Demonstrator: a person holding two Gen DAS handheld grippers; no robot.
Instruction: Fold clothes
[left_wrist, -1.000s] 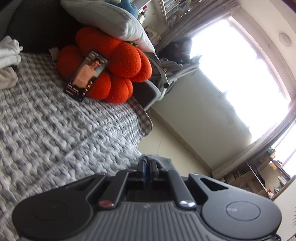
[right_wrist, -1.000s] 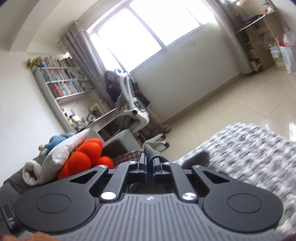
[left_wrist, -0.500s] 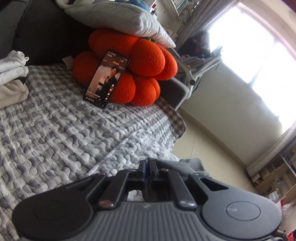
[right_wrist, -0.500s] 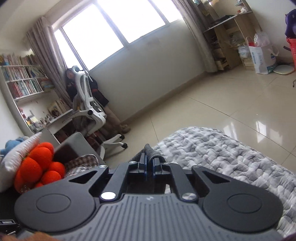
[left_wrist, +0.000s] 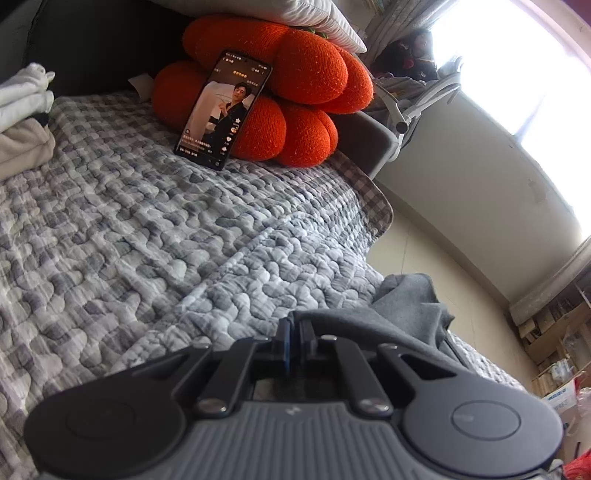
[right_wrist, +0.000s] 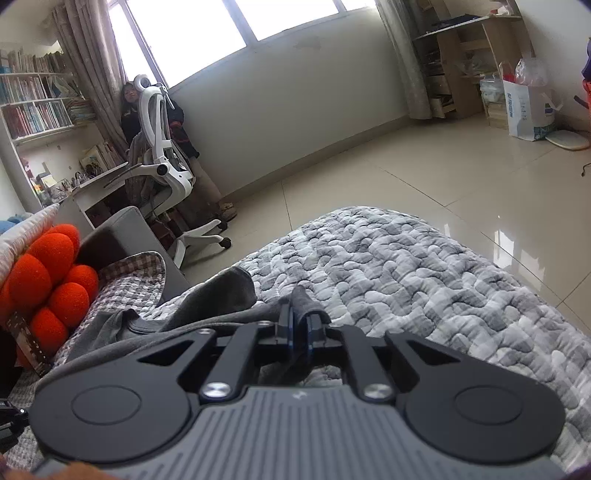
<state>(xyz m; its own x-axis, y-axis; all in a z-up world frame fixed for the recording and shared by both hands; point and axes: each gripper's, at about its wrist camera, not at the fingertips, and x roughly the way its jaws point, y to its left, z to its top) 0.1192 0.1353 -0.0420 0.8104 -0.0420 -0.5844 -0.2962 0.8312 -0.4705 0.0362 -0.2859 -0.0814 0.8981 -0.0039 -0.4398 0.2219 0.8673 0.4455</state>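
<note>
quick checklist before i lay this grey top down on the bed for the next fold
1. Left gripper shut on the grey top: ok.
2. Right gripper shut on the same top: ok.
3. Top spread flat between the grippers: not ok, it is bunched and creased.
4. Quilt ahead free of other clothes: ok; the folded pile sits at the far edge.
5. Phone out of the way: ok, propped on the orange cushion.
6. Hem not trailing off the bed: cannot tell.
</note>
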